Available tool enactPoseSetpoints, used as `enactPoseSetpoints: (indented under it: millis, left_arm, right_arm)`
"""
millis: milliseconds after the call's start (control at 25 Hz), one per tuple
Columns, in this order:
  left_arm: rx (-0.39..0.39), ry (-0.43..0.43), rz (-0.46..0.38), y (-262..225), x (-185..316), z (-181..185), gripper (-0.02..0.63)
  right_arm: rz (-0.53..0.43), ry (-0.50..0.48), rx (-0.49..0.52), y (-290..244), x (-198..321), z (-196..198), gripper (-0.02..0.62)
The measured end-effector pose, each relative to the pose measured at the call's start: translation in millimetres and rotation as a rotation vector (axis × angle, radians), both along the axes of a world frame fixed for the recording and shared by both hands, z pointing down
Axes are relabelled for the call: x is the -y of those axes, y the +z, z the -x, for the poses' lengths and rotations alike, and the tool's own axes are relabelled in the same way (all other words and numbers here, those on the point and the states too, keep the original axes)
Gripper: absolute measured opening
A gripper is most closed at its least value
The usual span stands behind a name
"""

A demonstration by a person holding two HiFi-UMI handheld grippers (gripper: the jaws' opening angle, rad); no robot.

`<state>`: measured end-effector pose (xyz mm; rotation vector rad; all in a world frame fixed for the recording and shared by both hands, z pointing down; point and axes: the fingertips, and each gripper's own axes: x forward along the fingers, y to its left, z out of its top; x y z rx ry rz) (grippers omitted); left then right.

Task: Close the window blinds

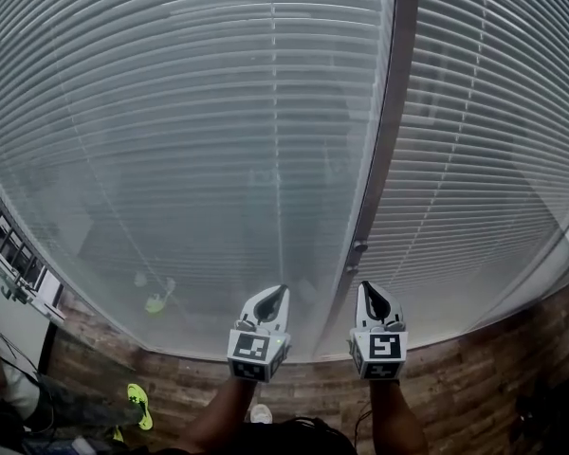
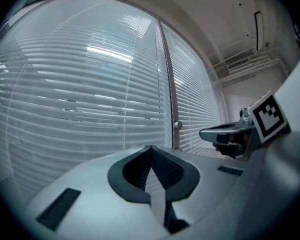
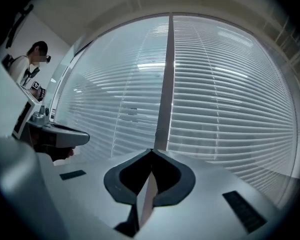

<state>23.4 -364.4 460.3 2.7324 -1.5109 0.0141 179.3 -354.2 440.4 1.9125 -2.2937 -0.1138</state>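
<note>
Two white slatted window blinds fill the head view. The left blind (image 1: 190,112) has slats tilted enough that the outside shows through. The right blind (image 1: 484,140) looks more opaque. A grey frame post (image 1: 384,131) with a small knob (image 1: 358,247) stands between them. My left gripper (image 1: 278,292) points level at the lower left blind, its jaws shut with nothing between them (image 2: 151,147). My right gripper (image 1: 370,287) points at the foot of the post (image 3: 162,109), just below the knob, also shut and empty (image 3: 152,150). The two grippers are side by side.
A wood-pattern floor (image 1: 474,368) runs under the window. A rack or desk (image 1: 19,273) stands at the left, with someone's yellow-green shoe (image 1: 137,404) near it. A person (image 3: 30,59) stands at the far left in the right gripper view.
</note>
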Motion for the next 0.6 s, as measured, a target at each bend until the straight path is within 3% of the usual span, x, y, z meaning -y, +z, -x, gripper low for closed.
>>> enactPoseSetpoints:
  millis: [320, 440, 600]
  left_arm:
    - [0.051, -0.051, -0.047, 14, -8, -9, 0.0]
    - [0.036, -0.08, 0.032, 17, -24, -9, 0.0]
    - [0.041, -0.156, 0.062, 16, -48, 8, 0.0]
  right_arm:
    - [-0.028, -0.039, -0.033, 14, -15, -18, 0.003]
    - [-0.039, -0.046, -0.105, 21, -24, -22, 0.003]
    - [-0.034, -0.086, -0.13, 25, -34, -12, 0.003]
